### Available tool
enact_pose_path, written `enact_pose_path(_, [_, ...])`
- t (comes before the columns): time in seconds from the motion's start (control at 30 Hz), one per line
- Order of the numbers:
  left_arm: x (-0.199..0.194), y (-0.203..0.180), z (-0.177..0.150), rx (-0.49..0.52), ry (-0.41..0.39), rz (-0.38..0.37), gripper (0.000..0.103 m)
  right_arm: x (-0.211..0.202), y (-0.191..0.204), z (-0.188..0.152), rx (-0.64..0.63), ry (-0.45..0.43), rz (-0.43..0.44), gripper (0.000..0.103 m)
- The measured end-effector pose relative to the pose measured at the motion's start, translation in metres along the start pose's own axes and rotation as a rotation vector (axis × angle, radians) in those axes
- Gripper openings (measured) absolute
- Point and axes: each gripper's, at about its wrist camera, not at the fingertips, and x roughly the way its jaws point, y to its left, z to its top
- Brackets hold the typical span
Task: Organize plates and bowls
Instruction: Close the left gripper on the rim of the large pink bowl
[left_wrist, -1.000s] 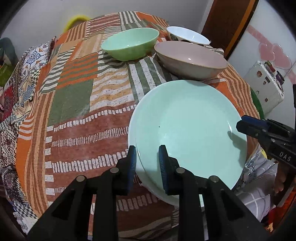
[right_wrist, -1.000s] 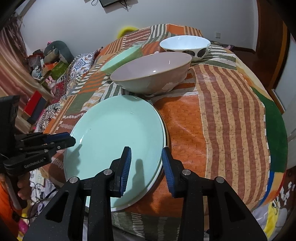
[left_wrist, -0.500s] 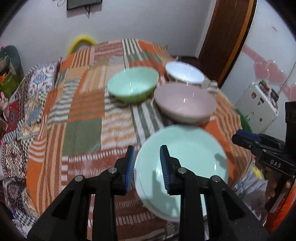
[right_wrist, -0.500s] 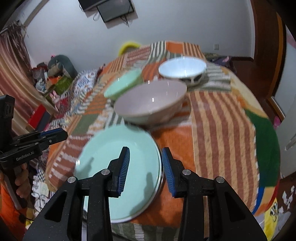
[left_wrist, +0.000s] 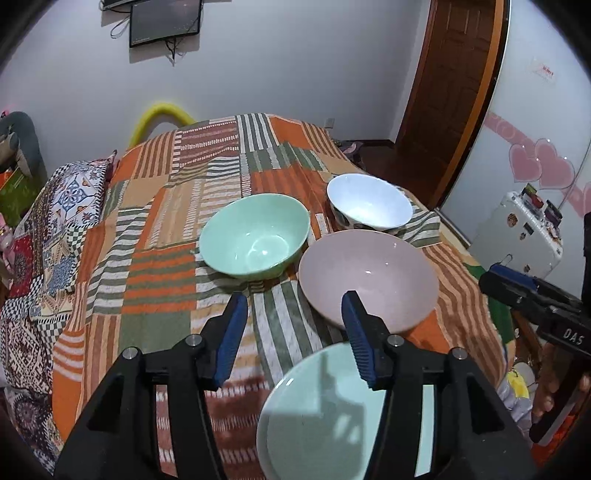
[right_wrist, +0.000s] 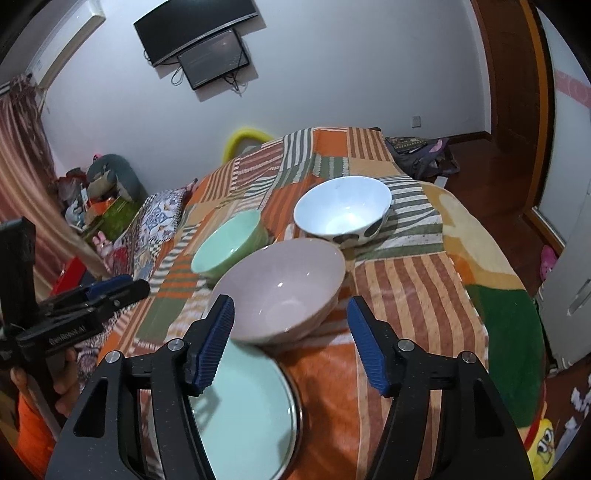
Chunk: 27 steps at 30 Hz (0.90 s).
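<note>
Hovering empty with jaws spread, right gripper (right_wrist: 290, 341) faces the pink bowl (right_wrist: 280, 291) at twelve o'clock, nearer than left gripper (left_wrist: 291, 338), also spread, with that bowl at one o'clock.

White "DAS" on the right hand-held gripper (left_wrist: 570, 336), blurred white lettering on the left hand-held gripper (right_wrist: 70, 329)

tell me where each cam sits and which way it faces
Left wrist: on the left gripper, looking ahead and down over the plate to the pink bowl; own open fingers show, right gripper at the right edge.
Right wrist: on the right gripper, facing the same bowls from further right; open fingers show, left gripper at left.
Shared: plate, pink bowl, green bowl, white bowl.
</note>
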Motion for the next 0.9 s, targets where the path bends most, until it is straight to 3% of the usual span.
enact_pose_path(0.37, [0.074,0.007,0.011,-0.037,0.104,-0.031,0.053,0.044,-0.022,0.012,0.041,0.060,-0.046,0.062])
enact_pose_path(0.63, [0.105,0.012,0.009,-0.050,0.147,-0.038,0.053,0.067,-0.035,0.004,0.076,0.119,-0.059,0.060])
enact_pose_path(0.77, [0.114,0.014,0.008,-0.055,0.151,-0.047,0.042,0.072,-0.037,0.002,0.082,0.142,-0.039,0.042])
enact_pose_path(0.9, [0.122,0.011,0.007,-0.055,0.170,-0.083,0.026,0.074,-0.039,0.000,0.089,0.159,-0.008,0.031])
